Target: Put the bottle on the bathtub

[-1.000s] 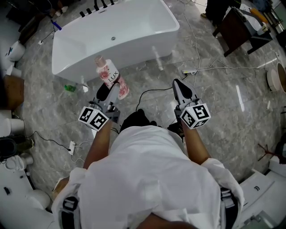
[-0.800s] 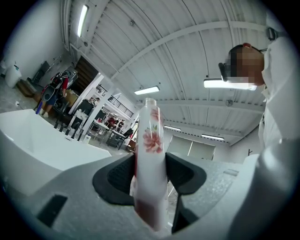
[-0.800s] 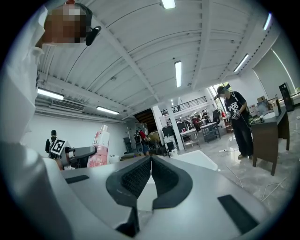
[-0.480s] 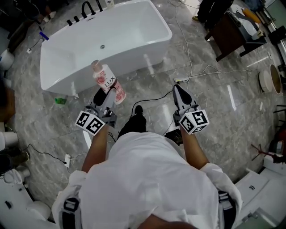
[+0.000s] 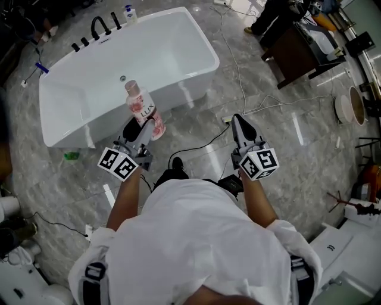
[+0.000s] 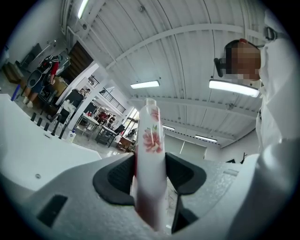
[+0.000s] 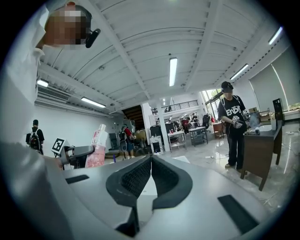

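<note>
A pink and white LUX bottle (image 5: pixel 143 109) with a flower print is held upright in my left gripper (image 5: pixel 138 128), which is shut on its lower part. In the left gripper view the bottle (image 6: pixel 150 164) stands between the two dark pads. The white bathtub (image 5: pixel 196 77) lies ahead on the grey marble floor, and the bottle overlaps its near rim in the head view. My right gripper (image 5: pixel 242 127) is to the right, jaws shut together with nothing between them. In the right gripper view the bottle (image 7: pixel 97 150) shows at the left.
Black taps (image 5: pixel 98 25) and a small white bottle (image 5: pixel 128 12) stand at the tub's far end. Cables (image 5: pixel 250 107) run across the floor. A dark table (image 5: pixel 294 53) is at the upper right. A person in black (image 7: pixel 233 126) stands by it. White fixtures (image 5: pixel 18 274) crowd the lower left.
The view has moved forward: the bathtub now lies closer beneath the left gripper, and the bottle has gone from beside the tub's rim to overlapping it. Both grippers keep their hold.
</note>
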Available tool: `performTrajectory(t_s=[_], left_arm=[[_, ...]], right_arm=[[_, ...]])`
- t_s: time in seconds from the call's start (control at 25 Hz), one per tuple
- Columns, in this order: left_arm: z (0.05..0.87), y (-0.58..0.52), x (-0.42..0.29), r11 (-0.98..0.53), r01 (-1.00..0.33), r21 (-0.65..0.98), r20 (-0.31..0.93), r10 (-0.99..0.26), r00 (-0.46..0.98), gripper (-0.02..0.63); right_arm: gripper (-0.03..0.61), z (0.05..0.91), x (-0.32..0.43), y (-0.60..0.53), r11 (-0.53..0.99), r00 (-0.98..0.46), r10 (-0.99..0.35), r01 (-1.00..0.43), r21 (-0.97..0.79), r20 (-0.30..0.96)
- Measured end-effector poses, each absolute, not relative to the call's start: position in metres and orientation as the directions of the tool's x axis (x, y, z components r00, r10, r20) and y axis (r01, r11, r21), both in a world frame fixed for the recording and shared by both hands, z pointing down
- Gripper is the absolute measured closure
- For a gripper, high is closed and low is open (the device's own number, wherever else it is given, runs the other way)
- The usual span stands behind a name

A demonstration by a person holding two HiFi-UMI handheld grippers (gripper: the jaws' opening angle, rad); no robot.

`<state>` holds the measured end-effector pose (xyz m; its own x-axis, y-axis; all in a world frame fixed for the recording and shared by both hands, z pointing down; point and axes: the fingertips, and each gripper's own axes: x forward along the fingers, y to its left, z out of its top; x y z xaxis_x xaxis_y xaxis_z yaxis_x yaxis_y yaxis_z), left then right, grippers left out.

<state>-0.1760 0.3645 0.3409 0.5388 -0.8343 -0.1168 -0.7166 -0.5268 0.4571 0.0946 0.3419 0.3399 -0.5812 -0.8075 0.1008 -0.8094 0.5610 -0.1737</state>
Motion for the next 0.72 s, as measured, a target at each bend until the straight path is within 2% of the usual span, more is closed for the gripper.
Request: performTrajectory(t_s=[0.48,0.72], left_arm=[[0.35,0.227,-0.117,-0.509,-0.705,0.495,-0.051,-0.826,0.561,0.405],[0.339,0.161,-0.063,-0.47,-0.719,0.511,-0.045,-0.85,0.524,0.405]], right_arm=[[0.563,0.357,0.153,0.223,0.524,-0.567,-0.812,-0.812,-0.257,0.136],[0.563,0.346,0.201,0.134,0.579,-0.62,-0.781,-0.765,-0.281,0.08]])
